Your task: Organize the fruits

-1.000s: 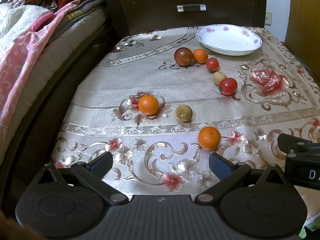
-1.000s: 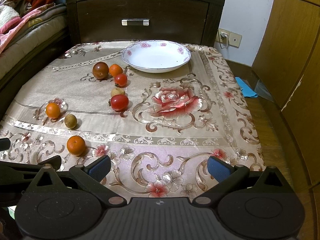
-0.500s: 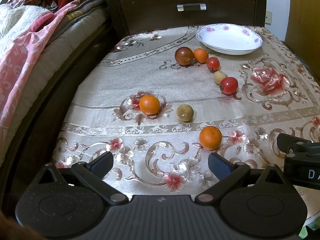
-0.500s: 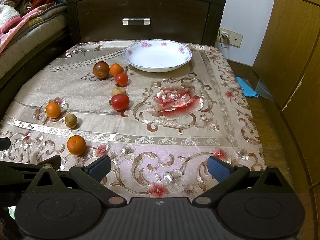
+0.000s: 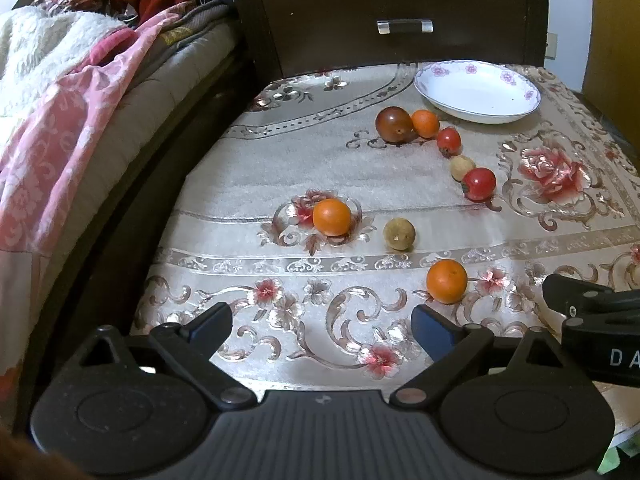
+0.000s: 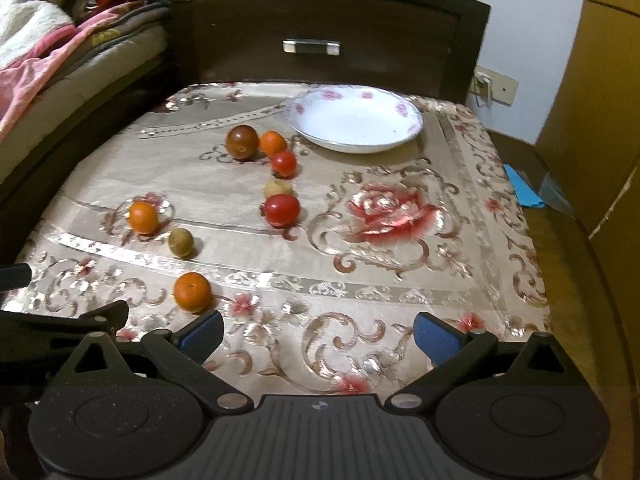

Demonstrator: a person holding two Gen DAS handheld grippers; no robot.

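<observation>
Several fruits lie on a floral tablecloth [image 5: 240, 184]: a near orange [image 5: 446, 281] [image 6: 192, 292], a middle orange [image 5: 331, 217] [image 6: 143, 217], a brownish round fruit [image 5: 399, 233] [image 6: 181, 242], a red tomato [image 5: 479, 184] [image 6: 282, 210], a pale small fruit [image 5: 460, 167], a smaller tomato [image 5: 448, 141], a far orange [image 5: 425, 123] and a dark brown-red fruit [image 5: 394, 124] [image 6: 242, 142]. A white flowered bowl [image 5: 476, 91] [image 6: 354, 118] stands empty at the back. My left gripper [image 5: 322, 326] and right gripper [image 6: 318, 336] are open and empty above the near table edge.
A dark wooden drawer cabinet [image 6: 312, 46] stands behind the table. A bed with pink and white blankets [image 5: 60, 92] runs along the left. A wooden wardrobe [image 6: 600, 100] is on the right, with floor and a blue cloth [image 6: 524, 192] beside the table.
Both grippers have edged forward over the table; the right view has swung a little to the left. Both stay open. No fruit has moved.
</observation>
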